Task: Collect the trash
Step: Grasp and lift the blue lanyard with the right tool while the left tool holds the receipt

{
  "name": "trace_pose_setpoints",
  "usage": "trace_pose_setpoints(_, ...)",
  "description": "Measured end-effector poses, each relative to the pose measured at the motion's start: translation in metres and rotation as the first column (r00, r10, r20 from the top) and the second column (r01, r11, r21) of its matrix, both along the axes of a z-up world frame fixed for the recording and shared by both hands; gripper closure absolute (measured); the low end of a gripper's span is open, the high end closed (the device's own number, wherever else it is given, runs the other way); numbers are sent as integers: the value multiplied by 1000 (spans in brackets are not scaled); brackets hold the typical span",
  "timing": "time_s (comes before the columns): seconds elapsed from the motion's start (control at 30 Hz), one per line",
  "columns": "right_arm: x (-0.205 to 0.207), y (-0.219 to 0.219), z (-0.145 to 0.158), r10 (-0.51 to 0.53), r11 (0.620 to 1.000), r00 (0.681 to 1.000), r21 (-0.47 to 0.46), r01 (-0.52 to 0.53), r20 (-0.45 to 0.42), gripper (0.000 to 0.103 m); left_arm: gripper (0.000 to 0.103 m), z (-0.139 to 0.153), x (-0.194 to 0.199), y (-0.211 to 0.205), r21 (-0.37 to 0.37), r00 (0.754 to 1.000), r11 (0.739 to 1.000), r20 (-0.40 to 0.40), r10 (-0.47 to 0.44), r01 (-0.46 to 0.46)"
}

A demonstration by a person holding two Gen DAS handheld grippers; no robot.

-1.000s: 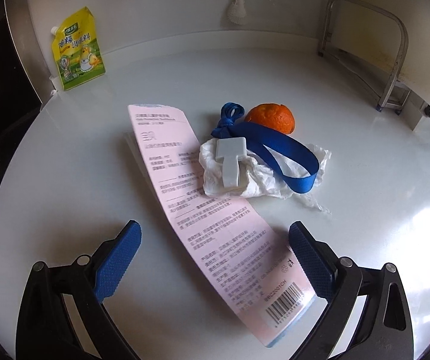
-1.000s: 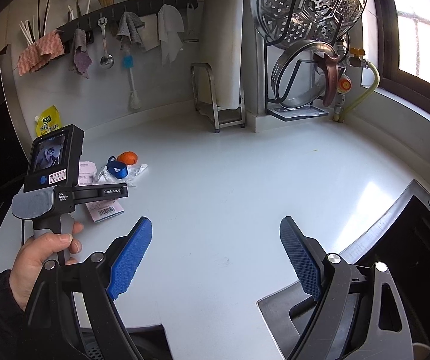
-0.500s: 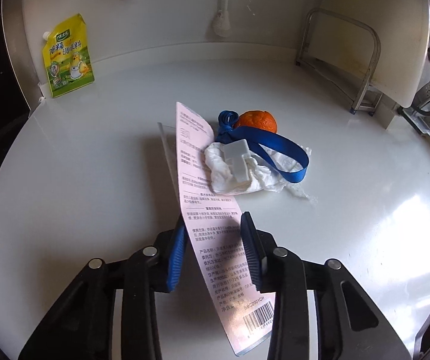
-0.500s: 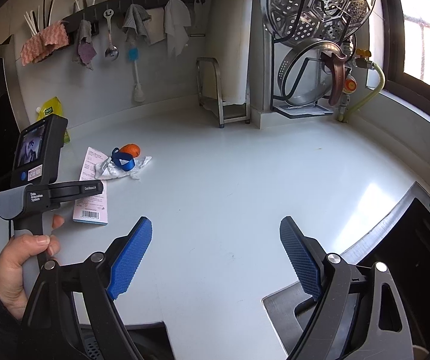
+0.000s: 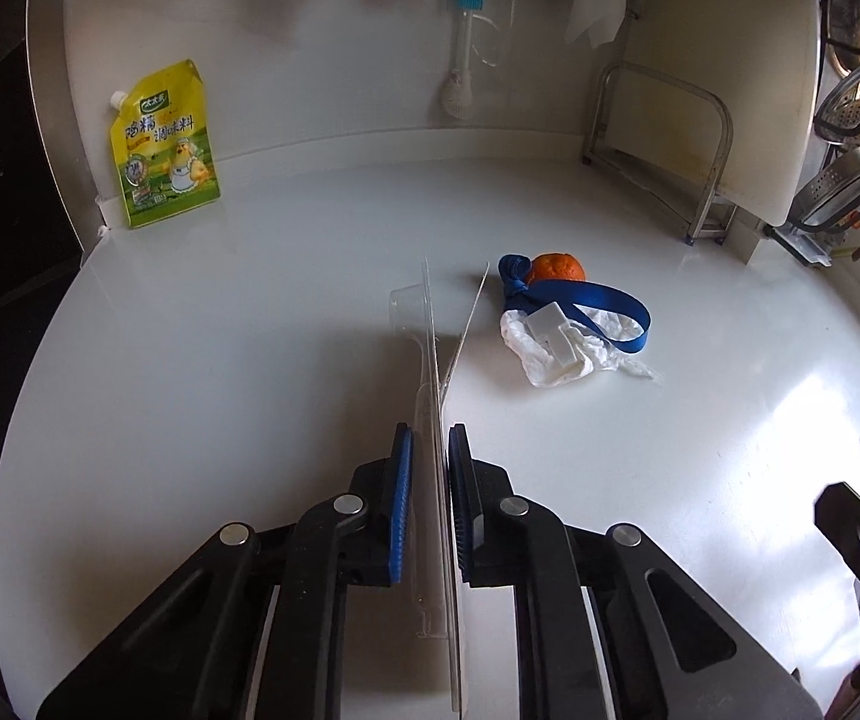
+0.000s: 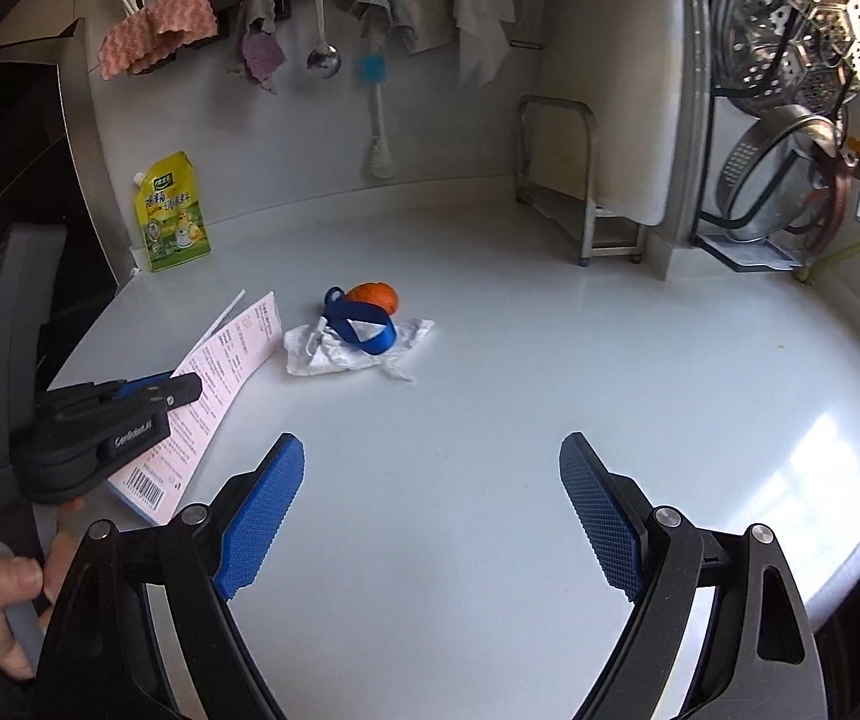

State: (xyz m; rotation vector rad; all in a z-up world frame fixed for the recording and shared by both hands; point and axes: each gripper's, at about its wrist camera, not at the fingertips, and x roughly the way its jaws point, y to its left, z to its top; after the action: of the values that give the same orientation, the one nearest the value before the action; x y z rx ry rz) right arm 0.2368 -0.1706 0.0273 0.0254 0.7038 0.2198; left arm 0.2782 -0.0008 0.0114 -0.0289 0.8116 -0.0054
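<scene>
The left gripper (image 5: pixel 430 468) is closing its jaws on a long pink package (image 6: pixel 213 384), a printed card with a clear plastic blister on its back. In the left wrist view the package is standing on edge between the two blue pads (image 5: pixel 401 498), which are nearly together, and its far end is pointing toward the rest of the litter. Seen from the right wrist, the package is tilting up off the white counter (image 6: pixel 520 360) in that grip, its barcode end hanging nearest the camera. The right gripper (image 6: pixel 430 510) is hovering with its jaws wide apart and nothing between them.

The remaining trash is lying near the middle of the counter: a crumpled white tissue (image 5: pixel 556 354) with a small white plastic piece (image 5: pixel 553 336) on it, a blue strap (image 5: pixel 586 300) looped over both, and an orange (image 5: pixel 559 267) touching the strap behind.

To do this step well, the person is probably best squeezing firmly, since the card is thin and stiff and could pivot or slip out edgewise. Carrying it slowly and level would likely keep the long free end from swinging. The free right gripper seems well placed for the tissue pile next.
</scene>
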Motion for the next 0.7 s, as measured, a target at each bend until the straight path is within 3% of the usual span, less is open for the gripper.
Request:
trace_pose_setpoints(0.3, 83, 30, -18, -38, 999, 996, -39, 35, -75, 20, 90, 3, -6, 20, 8, 999, 1000, 27, -27, 27)
trace_pose_setpoints(0.6, 129, 42, -31, -94, 995, 987, -34, 90, -133, 21, 90, -2, -1, 25, -3, 999, 999, 23, -47, 47)
trace_pose_setpoints(0.67, 136, 44, -32, -106, 994, 985, -42, 101, -136, 23, 90, -2, -1, 26, -8, 999, 999, 23, -49, 49)
trace_pose_setpoints(0.7, 139, 45, -33, -110, 993, 984, -53, 104, -141, 30, 90, -3, 0, 26, -11, 999, 999, 21, -50, 50)
